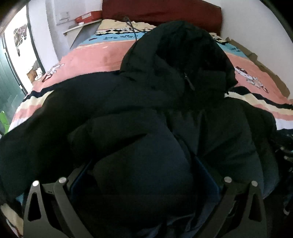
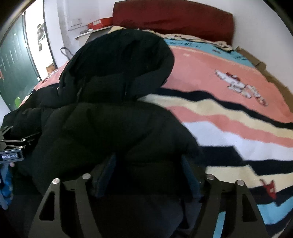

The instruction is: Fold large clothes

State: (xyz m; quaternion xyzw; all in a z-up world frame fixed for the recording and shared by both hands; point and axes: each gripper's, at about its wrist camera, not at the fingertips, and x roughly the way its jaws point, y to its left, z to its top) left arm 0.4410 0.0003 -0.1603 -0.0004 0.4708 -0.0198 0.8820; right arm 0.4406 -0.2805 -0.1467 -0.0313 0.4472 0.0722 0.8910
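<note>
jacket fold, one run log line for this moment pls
item: black hooded jacket on striped bedspread | left gripper: bulky fold between jaws | right gripper: fold between jaws | hood: toward headboard

Bed covered by a striped blanket (image 2: 228,113) in pink, cream, white, black and blue with cartoon prints. Dark red headboard (image 2: 174,23) stands against a white wall (image 1: 252,27). At left, a white shelf (image 1: 82,27) bears a red box (image 1: 88,16); a dark green door (image 2: 16,73) stands beside a bright opening.

One readable label

You can read "GenRobot.AI" in white letters on the left gripper's (image 2: 11,146) black body, at the left edge of the right wrist view.
</note>
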